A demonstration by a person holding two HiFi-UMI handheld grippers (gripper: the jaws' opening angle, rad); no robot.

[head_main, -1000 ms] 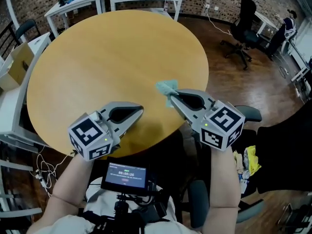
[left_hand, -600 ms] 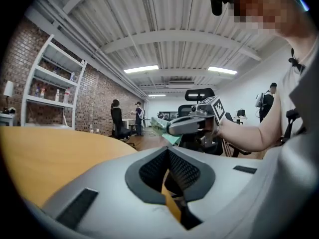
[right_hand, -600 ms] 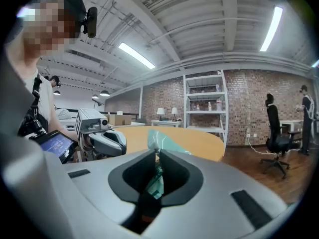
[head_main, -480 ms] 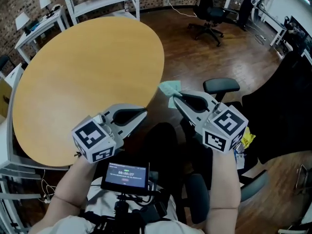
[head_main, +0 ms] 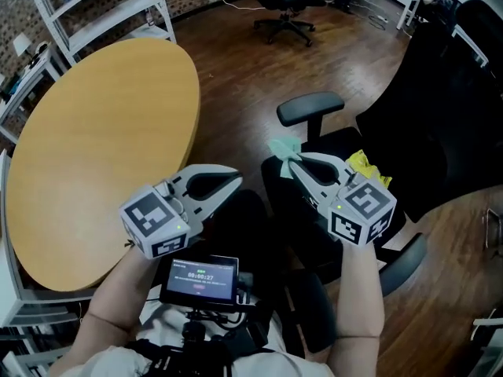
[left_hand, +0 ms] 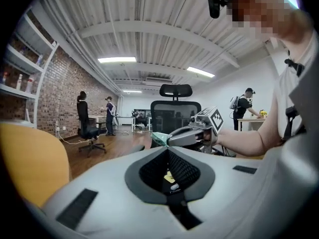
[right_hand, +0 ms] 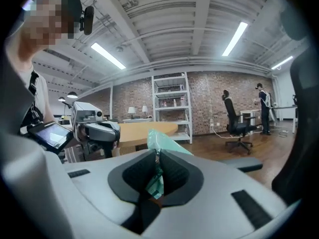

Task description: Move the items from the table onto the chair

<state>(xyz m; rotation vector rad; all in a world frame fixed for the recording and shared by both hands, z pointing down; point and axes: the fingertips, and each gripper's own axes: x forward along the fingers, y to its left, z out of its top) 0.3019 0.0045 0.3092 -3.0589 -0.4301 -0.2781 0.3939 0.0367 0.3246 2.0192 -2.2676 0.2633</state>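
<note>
Green plastic, one small packet (head_main: 284, 148), is pinched at the tip of the right tool (head_main: 297, 162), whose jaws are closed tight on it. It hangs in the air over the black office chair (head_main: 310, 108), just on the near side of the chair's far armrest. The left tool (head_main: 236, 177) is to its left, jaws closed together with nothing between them.

I count two tools, each with one cube of black-and-white square markers, one green packet and one yellow item (head_main: 363, 166), which lies on the chair's seat near the backrest, just beside the right tool's cube. There is one round wooden surface (head_main: 94, 132) at the left, a second office chair (head_main: 287, 6) far off on the wood floor, and a white shelf unit (head_main: 94, 6) beyond the surface.

The only writing I can read is on the small screen (head_main: 199, 277) at the person's chest: a timer showing 00:00:27.

A second ago both tools were over the near edge of the surface, with the packet already clamped. The person has since turned right, so the surface now lies off to the left and both tools are over the chair. The timer then read 00:00:26.
</note>
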